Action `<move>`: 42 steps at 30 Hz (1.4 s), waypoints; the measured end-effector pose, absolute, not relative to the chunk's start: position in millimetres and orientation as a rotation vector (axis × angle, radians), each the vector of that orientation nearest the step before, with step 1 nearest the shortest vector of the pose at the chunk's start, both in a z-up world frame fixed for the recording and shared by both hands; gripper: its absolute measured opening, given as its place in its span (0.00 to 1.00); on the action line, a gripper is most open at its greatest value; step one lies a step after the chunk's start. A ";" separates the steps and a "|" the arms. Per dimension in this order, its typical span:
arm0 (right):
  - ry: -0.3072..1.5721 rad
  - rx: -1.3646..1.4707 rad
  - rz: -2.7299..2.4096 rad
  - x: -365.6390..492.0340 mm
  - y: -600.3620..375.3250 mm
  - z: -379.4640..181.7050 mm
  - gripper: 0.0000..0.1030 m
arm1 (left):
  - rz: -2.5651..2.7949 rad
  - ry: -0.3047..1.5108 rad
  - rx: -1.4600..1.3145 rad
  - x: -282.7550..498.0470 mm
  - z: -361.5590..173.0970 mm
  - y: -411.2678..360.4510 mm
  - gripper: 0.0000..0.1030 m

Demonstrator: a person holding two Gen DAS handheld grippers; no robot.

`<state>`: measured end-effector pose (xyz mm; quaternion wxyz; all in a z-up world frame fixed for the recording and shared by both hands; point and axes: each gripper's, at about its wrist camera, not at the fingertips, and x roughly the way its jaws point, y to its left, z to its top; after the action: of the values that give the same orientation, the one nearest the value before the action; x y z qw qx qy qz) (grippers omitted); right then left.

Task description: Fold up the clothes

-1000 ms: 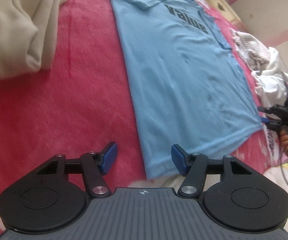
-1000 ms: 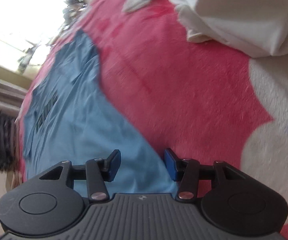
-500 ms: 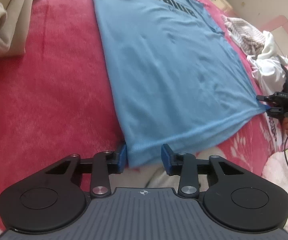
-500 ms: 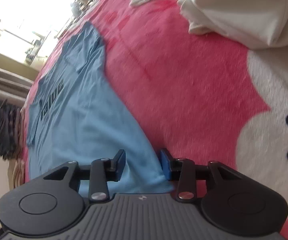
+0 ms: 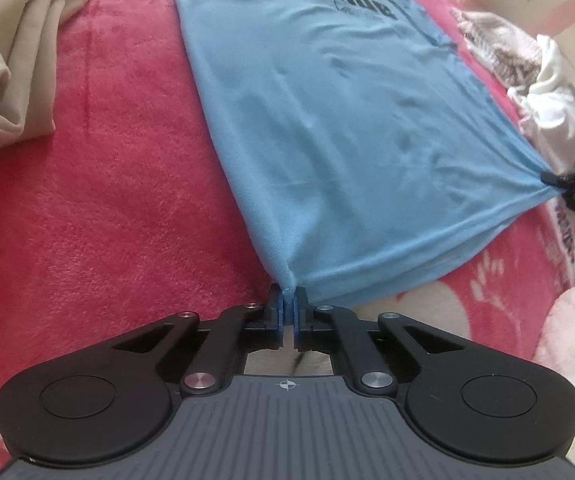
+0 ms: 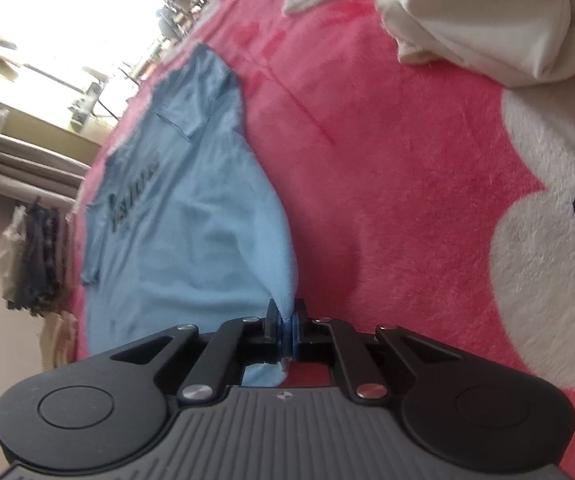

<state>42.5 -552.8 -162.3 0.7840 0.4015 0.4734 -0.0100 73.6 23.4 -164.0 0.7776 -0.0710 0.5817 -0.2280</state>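
Both claws, left claw (image 5: 286, 305) and right claw (image 6: 285, 322), pinch the blue T-shirt's (image 5: 339, 120) hem corners.

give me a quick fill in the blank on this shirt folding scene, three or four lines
1. The left gripper is shut on a corner of the ____ t-shirt.
2. The word printed on it is ____.
3. The shirt lies on a ____ blanket.
4. The right gripper pinches the shirt's other ____ corner.

Missing words: blue; Value; pink; hem
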 end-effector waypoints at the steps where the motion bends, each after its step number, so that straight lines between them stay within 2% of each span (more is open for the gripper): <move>1: 1.010 0.876 -0.015 41.4 -554.2 -157.7 0.06 | -0.493 1.256 -0.176 74.6 -160.8 25.6 0.02; 9: 0.943 0.935 0.023 47.0 -560.3 -132.4 0.06 | -0.492 1.179 -0.461 94.8 -125.9 52.1 0.02; 20: 0.818 0.969 0.076 101.1 -569.3 -97.2 0.06 | -0.424 0.933 -0.748 158.4 -91.4 75.1 0.02; 31: 0.760 0.964 0.085 227.0 -564.5 -71.4 0.06 | -0.312 0.732 -0.834 260.5 -90.4 65.7 0.02; 42: 0.771 0.975 0.053 360.5 -552.3 -95.8 0.06 | -0.200 0.636 -0.821 361.2 -109.8 60.3 0.02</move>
<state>360.5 -552.3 -95.8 0.8127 0.4567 0.3610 0.0247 361.2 60.3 -109.8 0.8634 -0.3916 0.3035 -0.0954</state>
